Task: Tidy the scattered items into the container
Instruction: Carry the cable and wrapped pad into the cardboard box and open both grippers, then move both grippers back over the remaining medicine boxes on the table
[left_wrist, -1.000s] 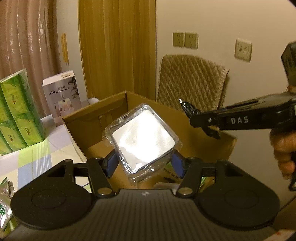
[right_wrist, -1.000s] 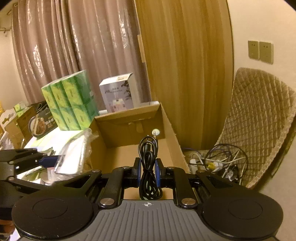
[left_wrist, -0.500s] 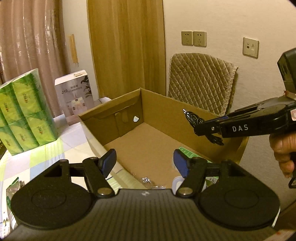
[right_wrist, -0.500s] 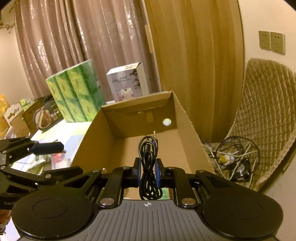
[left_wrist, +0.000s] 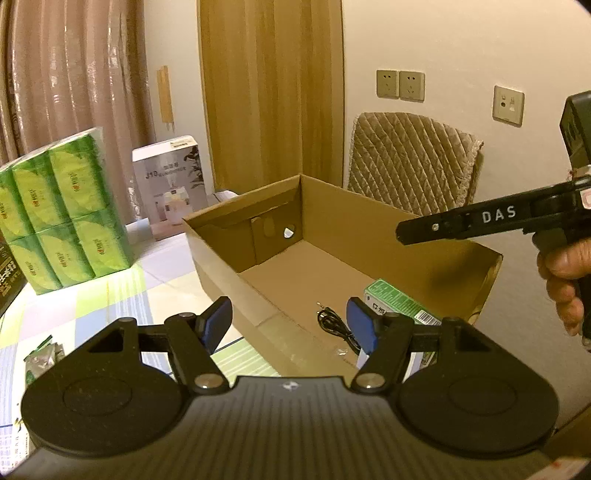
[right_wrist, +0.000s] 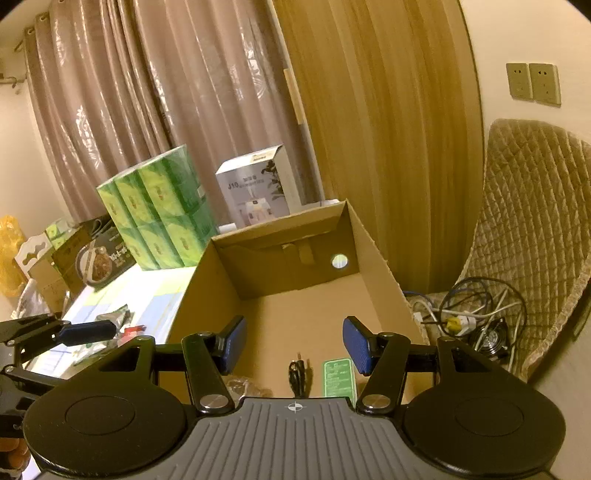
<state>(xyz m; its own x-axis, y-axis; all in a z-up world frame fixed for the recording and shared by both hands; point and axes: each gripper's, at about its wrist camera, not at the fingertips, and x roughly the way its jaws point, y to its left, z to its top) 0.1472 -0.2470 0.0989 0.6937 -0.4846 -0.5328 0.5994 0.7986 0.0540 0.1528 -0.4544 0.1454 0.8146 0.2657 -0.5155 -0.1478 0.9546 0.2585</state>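
Released since a moment ago, the black cable (right_wrist: 297, 373) lies in the cardboard box (left_wrist: 388, 236), half hidden behind the wide-open right gripper (right_wrist: 293, 343); left gripper (left_wrist: 290, 325) gapes empty.

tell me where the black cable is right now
The black cable lies coiled on the floor of the cardboard box, near its front end, just left of the green packet in the right wrist view; neither tool holds it.

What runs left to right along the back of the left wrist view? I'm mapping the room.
Green tissue packs → white product box → cardboard box → quilted chair → right gripper.
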